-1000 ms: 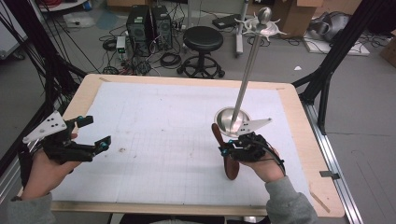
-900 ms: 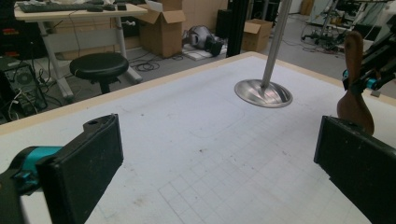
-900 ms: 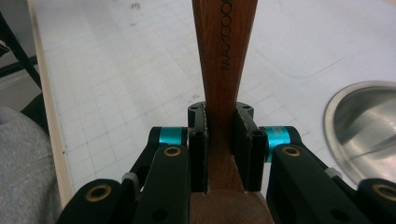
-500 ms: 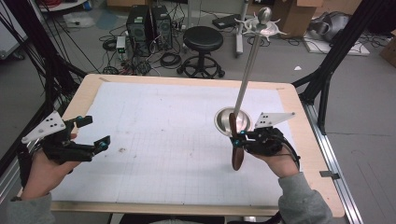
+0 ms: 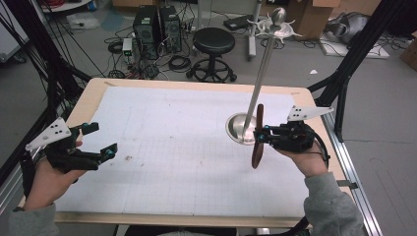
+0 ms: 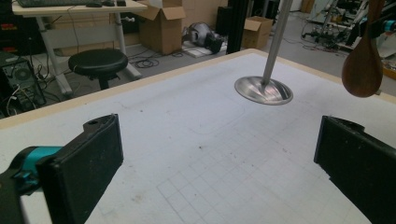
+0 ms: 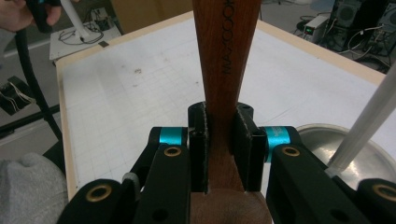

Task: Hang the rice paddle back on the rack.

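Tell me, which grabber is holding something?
The right gripper, beside the metal stand. Its jaws pinch a wooden spoon, lifted off the table. The left gripper is wide open, holding nothing.

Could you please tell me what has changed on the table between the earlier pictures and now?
The right gripper, shut on the wooden spoon, has lifted it off the table and carried it up and toward the right edge, beside the metal stand; the spoon now hangs nearly upright in the air. The left gripper stayed open in place, and the stand did not move.
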Demonstrator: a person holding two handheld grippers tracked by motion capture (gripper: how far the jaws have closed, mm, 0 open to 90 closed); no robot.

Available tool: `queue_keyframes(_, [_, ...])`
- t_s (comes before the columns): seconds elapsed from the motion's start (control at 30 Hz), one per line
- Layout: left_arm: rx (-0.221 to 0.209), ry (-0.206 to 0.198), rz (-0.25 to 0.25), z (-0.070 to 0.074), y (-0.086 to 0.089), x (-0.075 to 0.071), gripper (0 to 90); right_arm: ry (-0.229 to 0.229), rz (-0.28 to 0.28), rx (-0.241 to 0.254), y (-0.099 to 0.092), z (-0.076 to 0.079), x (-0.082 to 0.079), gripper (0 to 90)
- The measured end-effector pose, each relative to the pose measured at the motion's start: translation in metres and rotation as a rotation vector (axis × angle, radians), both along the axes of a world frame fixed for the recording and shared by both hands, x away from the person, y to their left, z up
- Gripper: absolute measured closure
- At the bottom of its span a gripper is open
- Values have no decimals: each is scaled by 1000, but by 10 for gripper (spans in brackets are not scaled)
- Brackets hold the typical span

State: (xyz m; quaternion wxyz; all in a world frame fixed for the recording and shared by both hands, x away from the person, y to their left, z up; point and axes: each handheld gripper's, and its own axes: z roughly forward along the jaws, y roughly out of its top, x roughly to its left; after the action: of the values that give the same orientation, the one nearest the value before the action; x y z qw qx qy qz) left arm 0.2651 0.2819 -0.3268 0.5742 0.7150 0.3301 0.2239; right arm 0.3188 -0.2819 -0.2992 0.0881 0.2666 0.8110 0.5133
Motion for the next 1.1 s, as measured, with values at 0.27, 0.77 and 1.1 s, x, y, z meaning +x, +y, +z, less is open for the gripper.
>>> queue_keyframes(0.27, [2,-2,4,0,1,-1,17,18,8,62,-19,13,12,774])
queue_keyframes(0.77, [11,4,13,-2,2,-4,17,-12,-17,104,-37,33,32,774])
queue_keyframes(1.1, [15,2,19,-2,5,-8,17,-14,-51,119,-50,42,49,774])
